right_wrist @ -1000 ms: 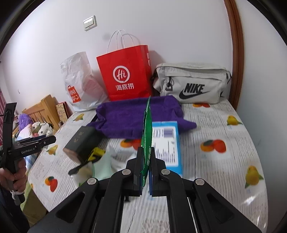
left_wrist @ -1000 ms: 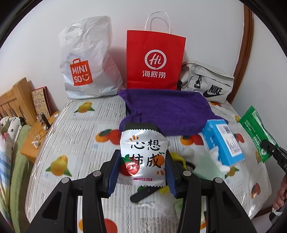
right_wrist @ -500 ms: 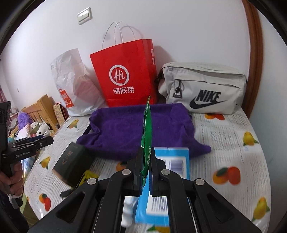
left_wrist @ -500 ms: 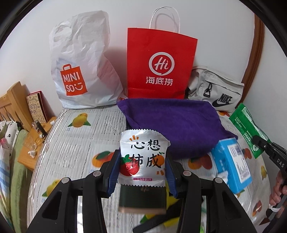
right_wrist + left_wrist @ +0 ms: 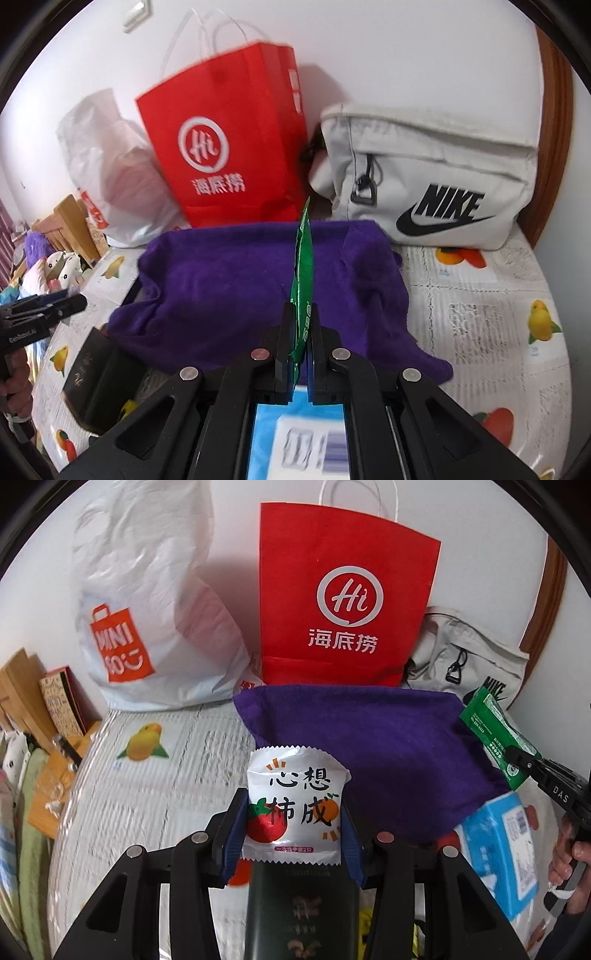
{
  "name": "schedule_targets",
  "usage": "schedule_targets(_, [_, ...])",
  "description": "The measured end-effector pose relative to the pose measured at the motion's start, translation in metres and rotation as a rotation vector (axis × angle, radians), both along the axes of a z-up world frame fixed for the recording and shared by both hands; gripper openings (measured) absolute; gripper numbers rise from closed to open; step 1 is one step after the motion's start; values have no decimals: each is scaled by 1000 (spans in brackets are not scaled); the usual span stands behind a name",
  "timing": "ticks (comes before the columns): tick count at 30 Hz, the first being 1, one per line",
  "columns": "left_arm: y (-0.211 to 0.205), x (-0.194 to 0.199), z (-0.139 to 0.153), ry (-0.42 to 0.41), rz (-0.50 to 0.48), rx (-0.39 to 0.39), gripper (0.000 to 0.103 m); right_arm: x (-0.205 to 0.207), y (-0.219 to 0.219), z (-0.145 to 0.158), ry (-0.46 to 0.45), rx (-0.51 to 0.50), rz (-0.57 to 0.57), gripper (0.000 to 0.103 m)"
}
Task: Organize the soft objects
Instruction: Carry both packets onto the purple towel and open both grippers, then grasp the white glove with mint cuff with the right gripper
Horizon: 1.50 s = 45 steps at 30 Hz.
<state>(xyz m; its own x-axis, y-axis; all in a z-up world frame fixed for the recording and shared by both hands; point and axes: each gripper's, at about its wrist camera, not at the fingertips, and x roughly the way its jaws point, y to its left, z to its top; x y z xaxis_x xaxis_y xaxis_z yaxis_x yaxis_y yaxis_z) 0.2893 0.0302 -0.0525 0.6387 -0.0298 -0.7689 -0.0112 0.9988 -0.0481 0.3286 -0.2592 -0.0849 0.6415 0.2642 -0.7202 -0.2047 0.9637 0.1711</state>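
Snack packets fill both tools: my left gripper [image 5: 293, 812] clamps a white crinkled persimmon-print packet [image 5: 295, 805] by its side edges, and my right gripper [image 5: 301, 332] pinches a thin green foil sachet [image 5: 303, 266] edge-on, both raised above the purple towel [image 5: 258, 288], probably bound for the far bags.

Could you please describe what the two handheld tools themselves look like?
Both are matte black plastic with angular linkage arms and silver pivot screws. The left tool has blue finger pads; the right tool shows white lettering along its side. Bare hand, no sleeves or cables visible.
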Motion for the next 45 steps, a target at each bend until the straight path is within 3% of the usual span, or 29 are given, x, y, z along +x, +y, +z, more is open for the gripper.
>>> schedule_targets(5, [-3, 25, -8, 25, -5, -10, 44, 30, -6, -23, 81, 18, -13, 5])
schedule_targets(15, [-20, 74, -31, 89, -21, -9, 44, 46, -4, -49, 172, 2, 29, 6])
schedule_targets(26, [-22, 116, -55, 164, -9, -46, 46, 50, 1, -53, 181, -40, 55, 11])
schedule_targets(29, [-22, 120, -57, 171, -8, -48, 46, 50, 2, -53, 181, -45, 61, 28])
schedule_targets(31, [-23, 122, -59, 173, -4, -45, 46, 49, 2, -51, 169, -53, 56, 47])
schedule_targets(35, [-21, 124, -61, 175, 6, -63, 48, 44, 1, -42, 123, -77, 51, 56])
schedule_targets(42, [-22, 120, -52, 158, -7, -89, 70, 32, 1, -27, 71, -124, 22, 76])
schedule_targets(45, [-22, 114, -46, 148, -9, -81, 70, 23, 0, -20, 68, -135, -1, 79])
